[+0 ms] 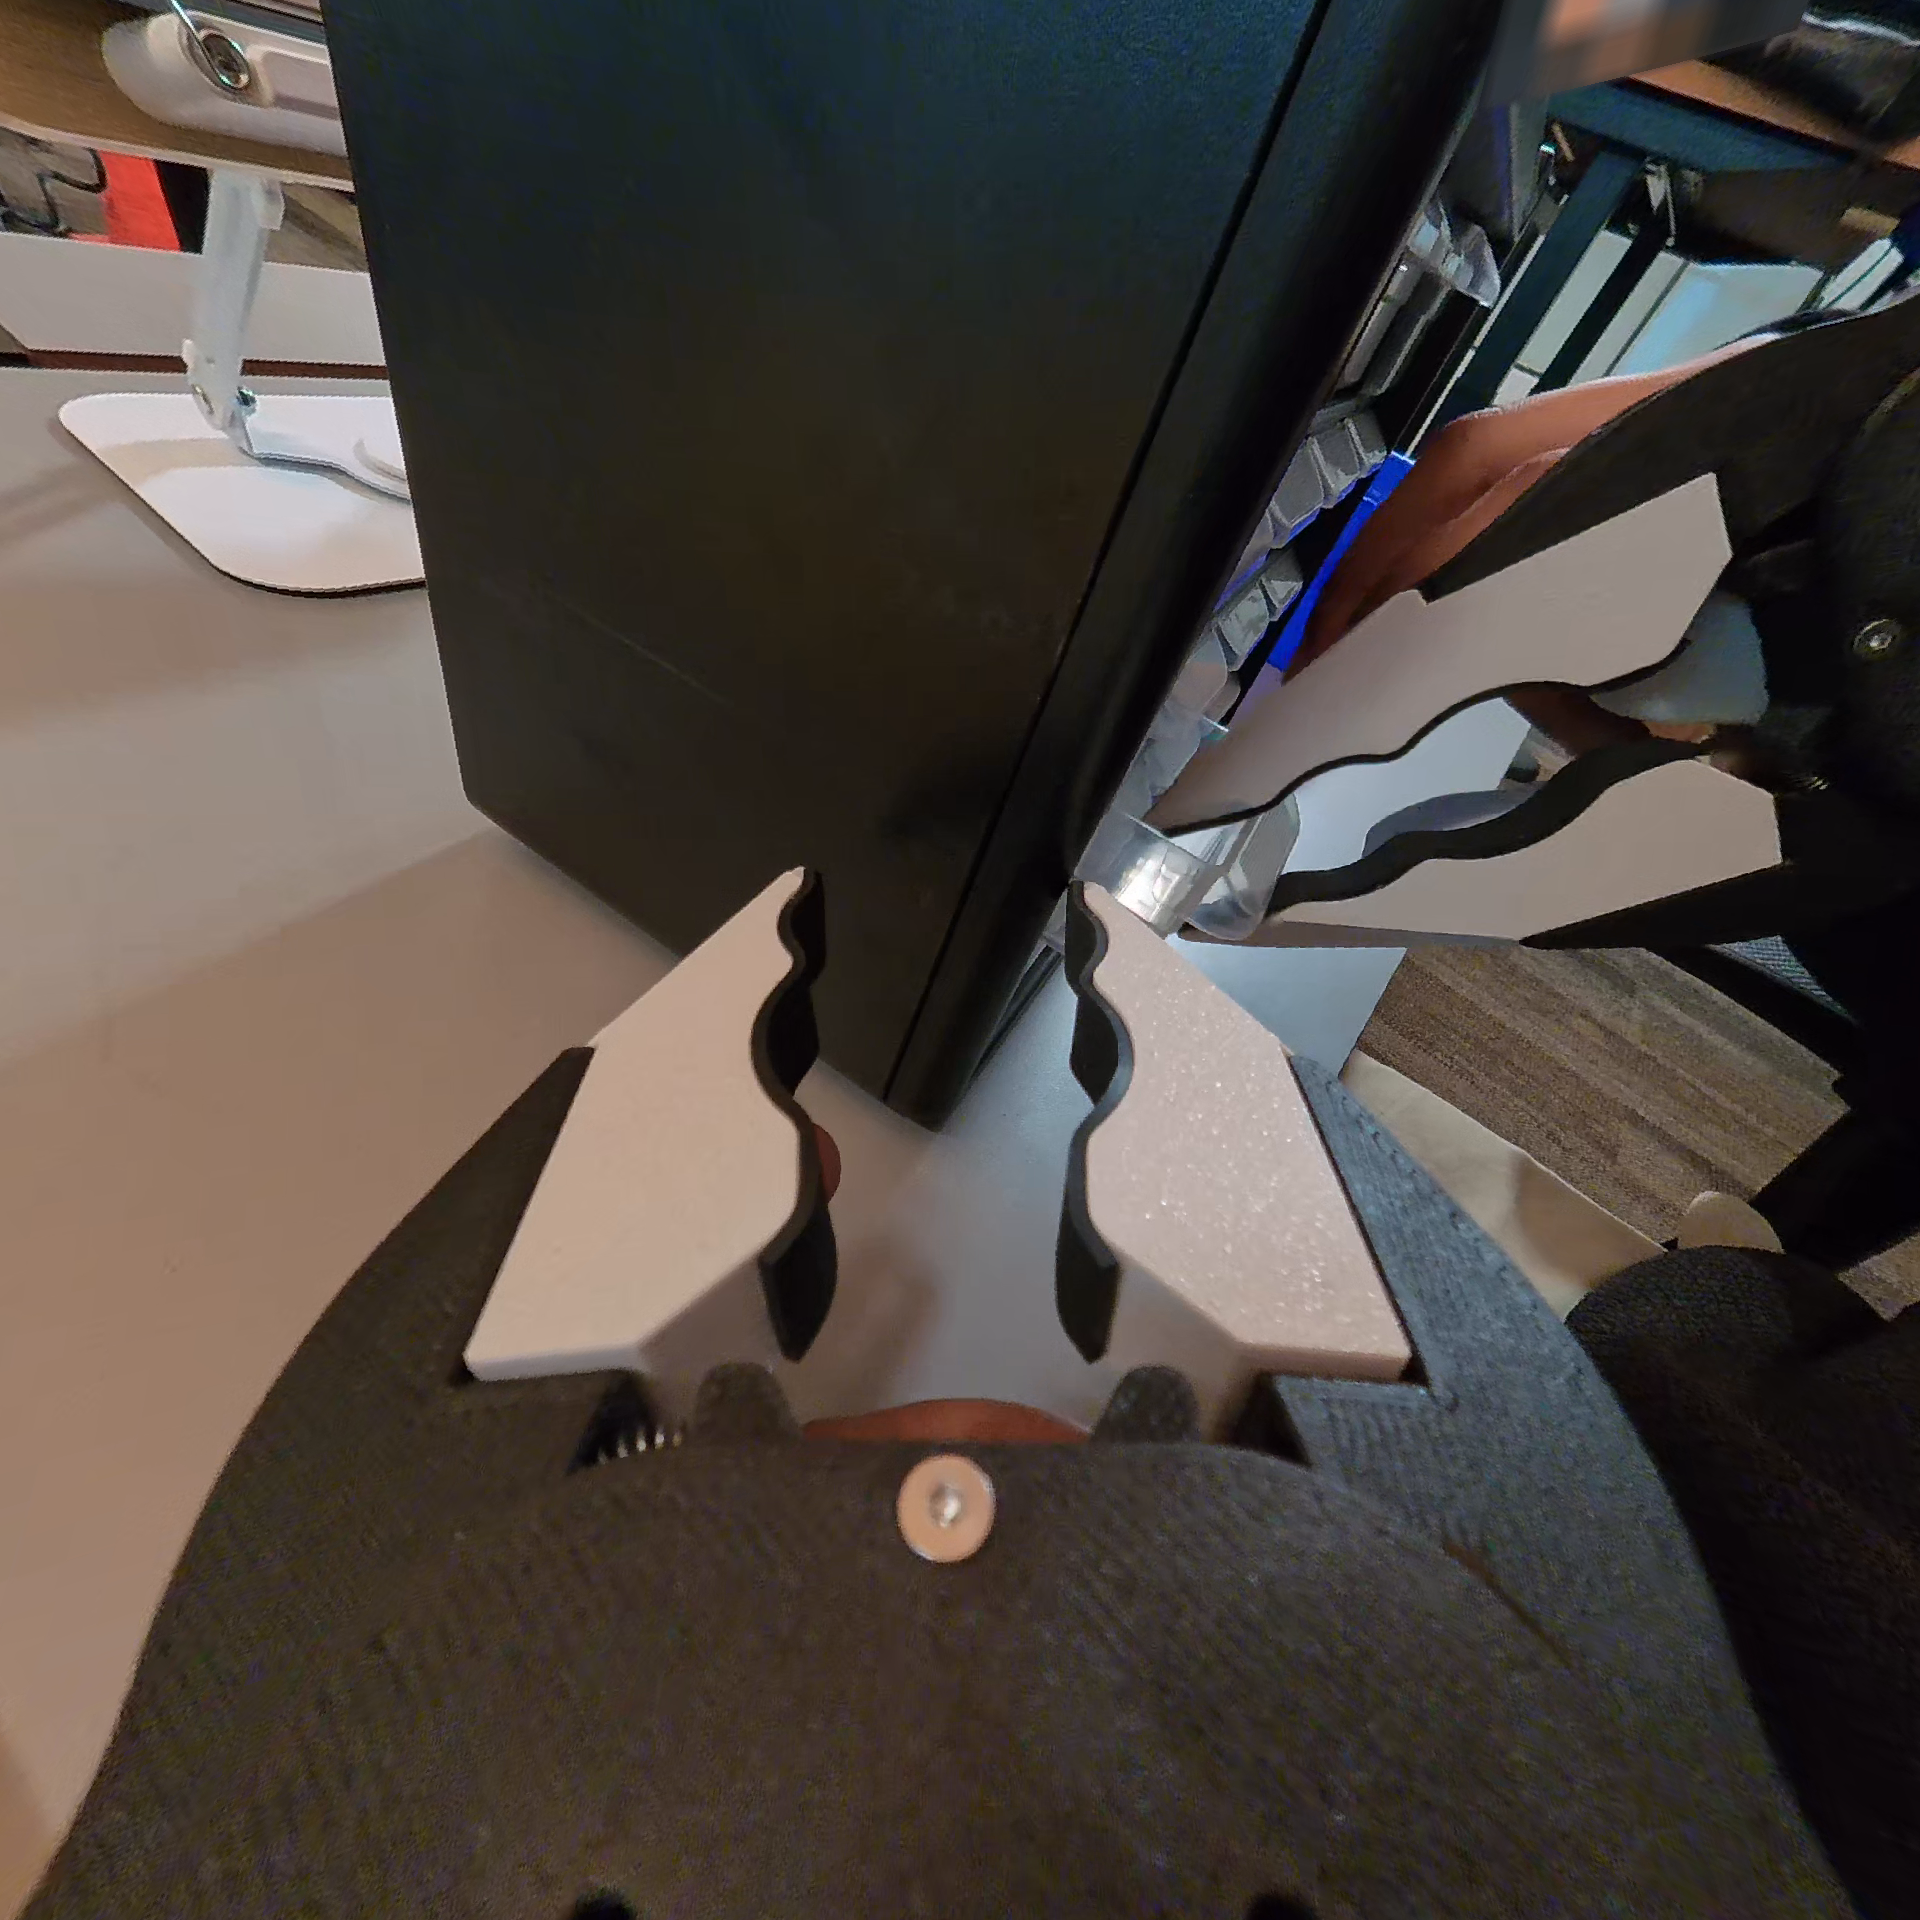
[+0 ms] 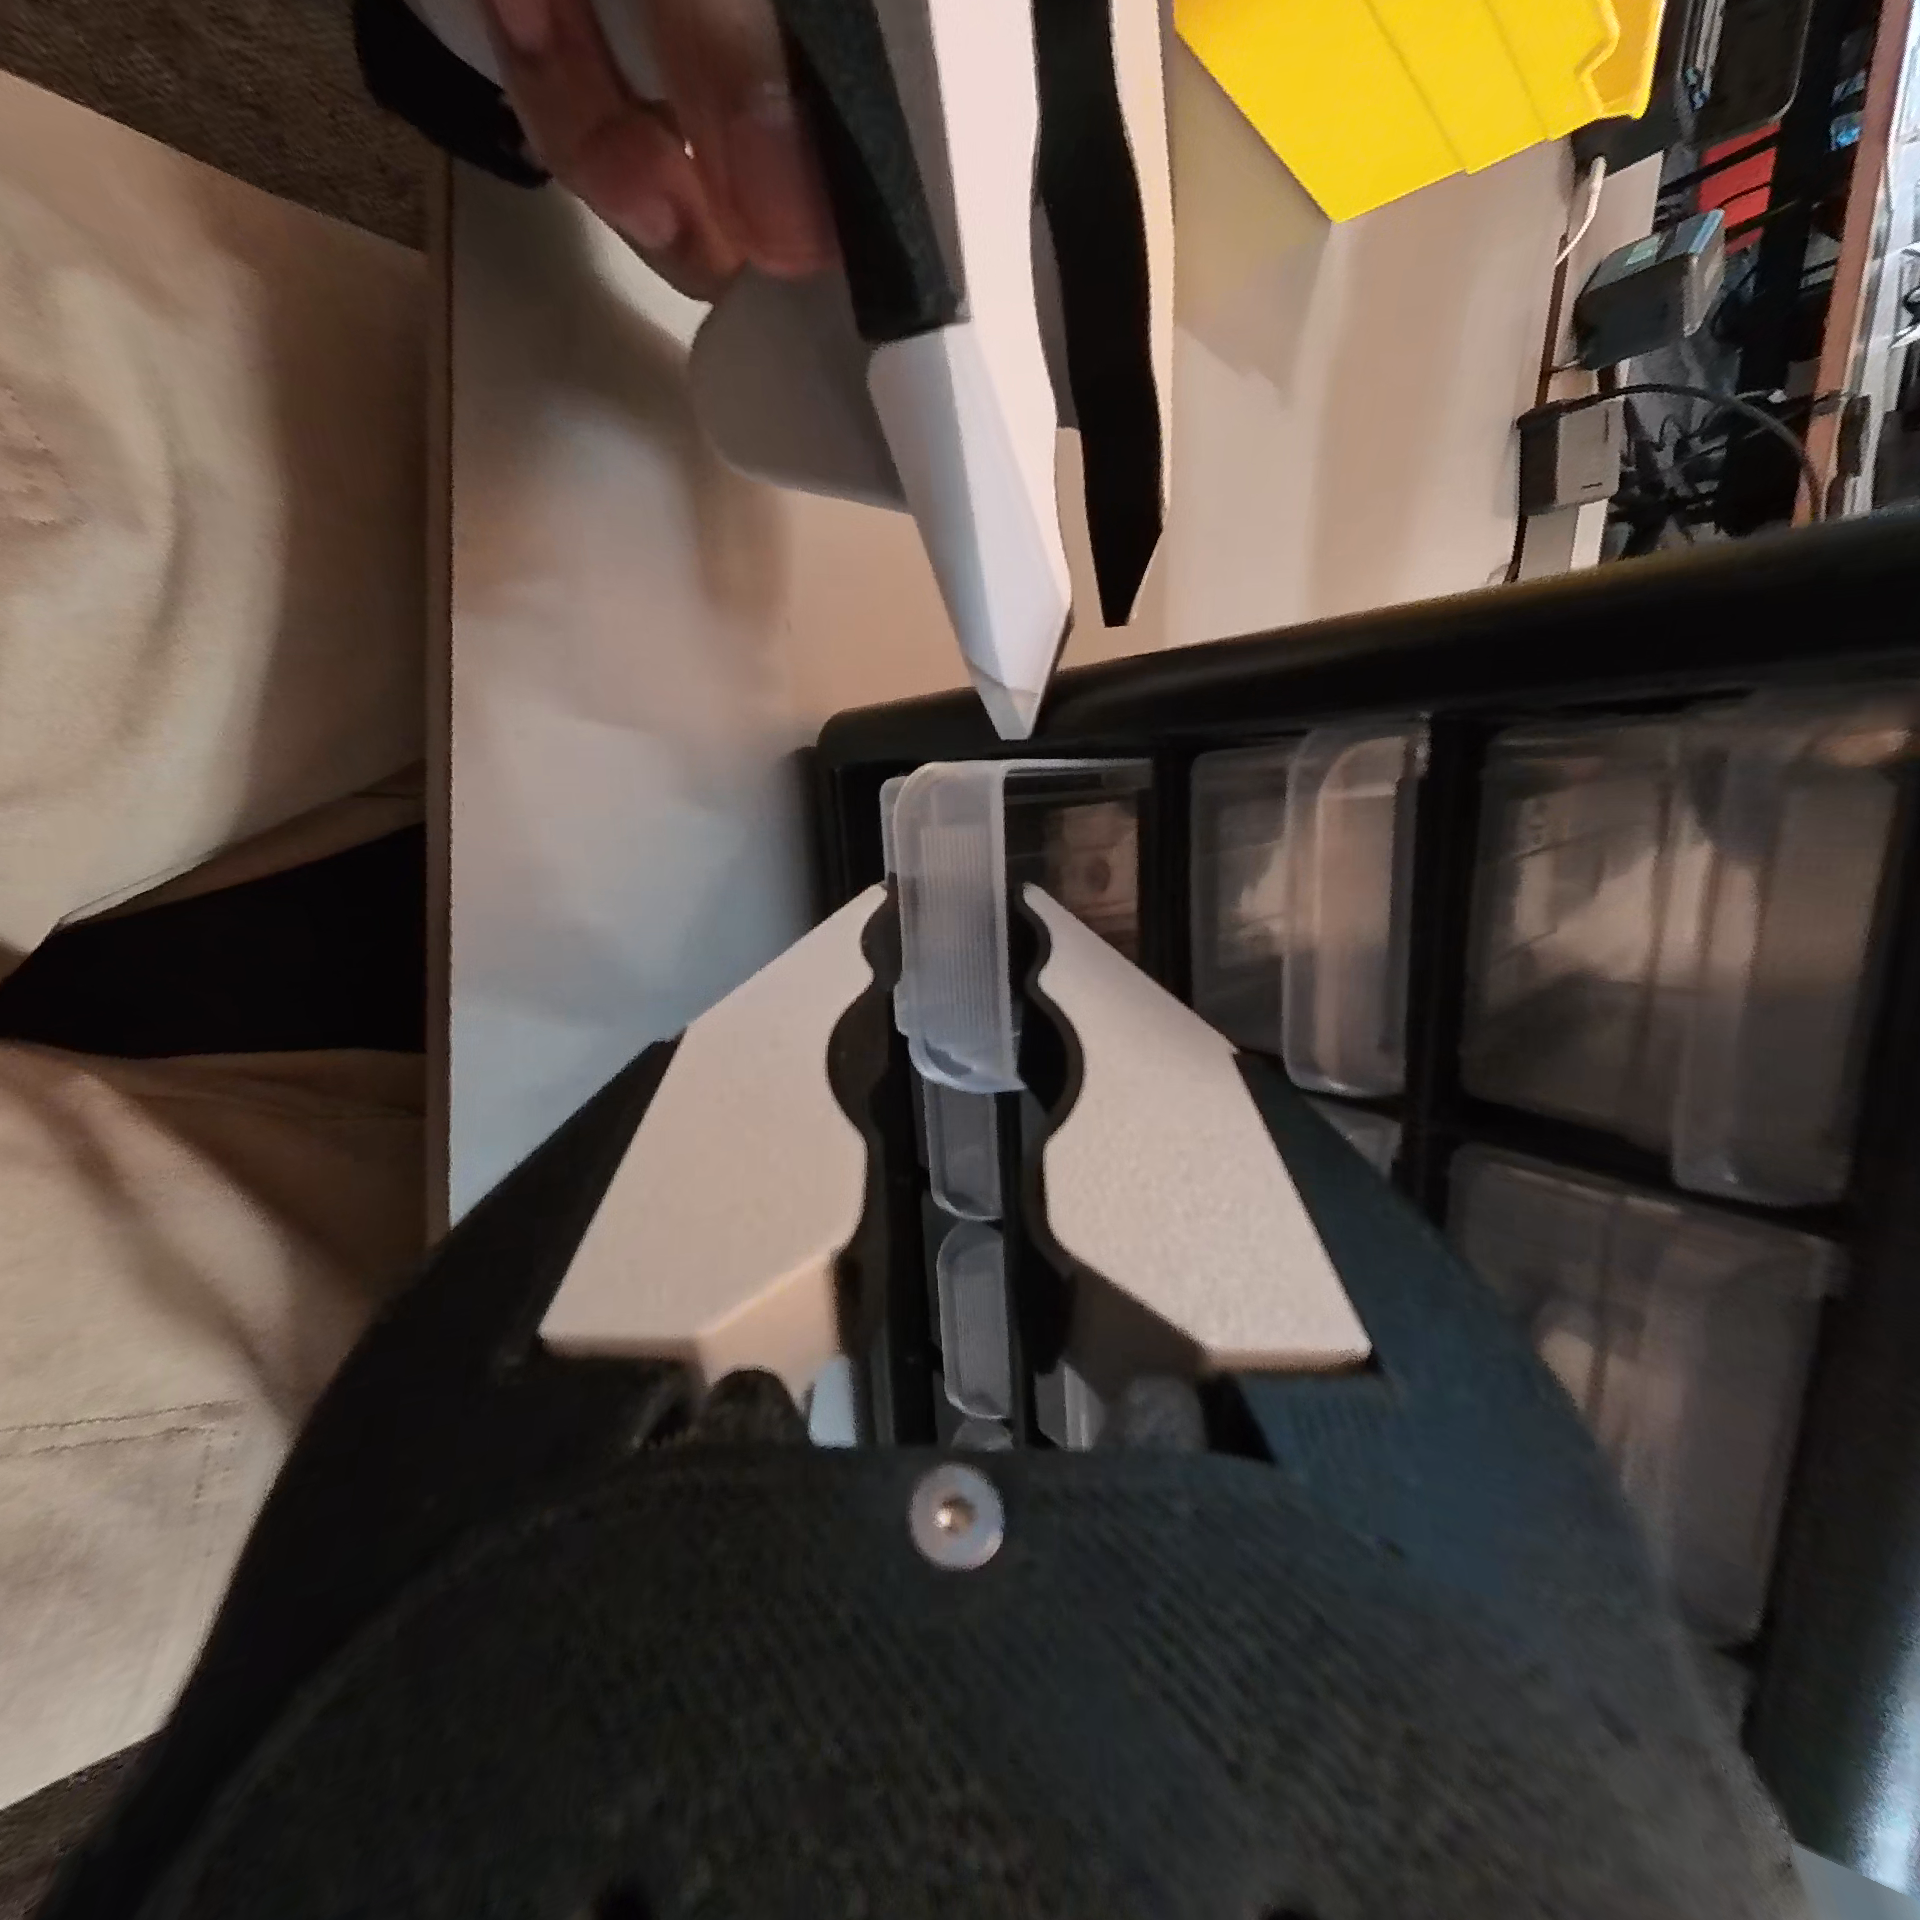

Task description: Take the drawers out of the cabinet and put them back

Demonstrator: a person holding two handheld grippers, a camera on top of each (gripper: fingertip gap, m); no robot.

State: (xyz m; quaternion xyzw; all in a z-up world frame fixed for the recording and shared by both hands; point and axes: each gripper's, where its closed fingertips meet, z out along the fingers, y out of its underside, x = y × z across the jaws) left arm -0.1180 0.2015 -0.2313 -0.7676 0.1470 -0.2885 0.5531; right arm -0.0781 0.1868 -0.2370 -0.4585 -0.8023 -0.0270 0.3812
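- Clamping the clear handle tab point(image 2: 954, 925) of one small drawer point(image 2: 1081, 831), the right gripper point(image 2: 954, 909) has both pale fingers pressed against the tab.
- That drawer sits in the end compartment of the black cabinet point(image 1: 790, 468), projecting slightly from its front.
- Neighbouring clear drawers point(image 2: 1340, 904) sit in their slots.
- Left gripper point(image 1: 940, 904): fingers apart, holding nothing, tips straddling the cabinet's corner edge.
- Cabinet stands on the pale table point(image 1: 208, 935), near its edge.
- A yellow bin point(image 2: 1413, 83) lies on the table beyond the cabinet.
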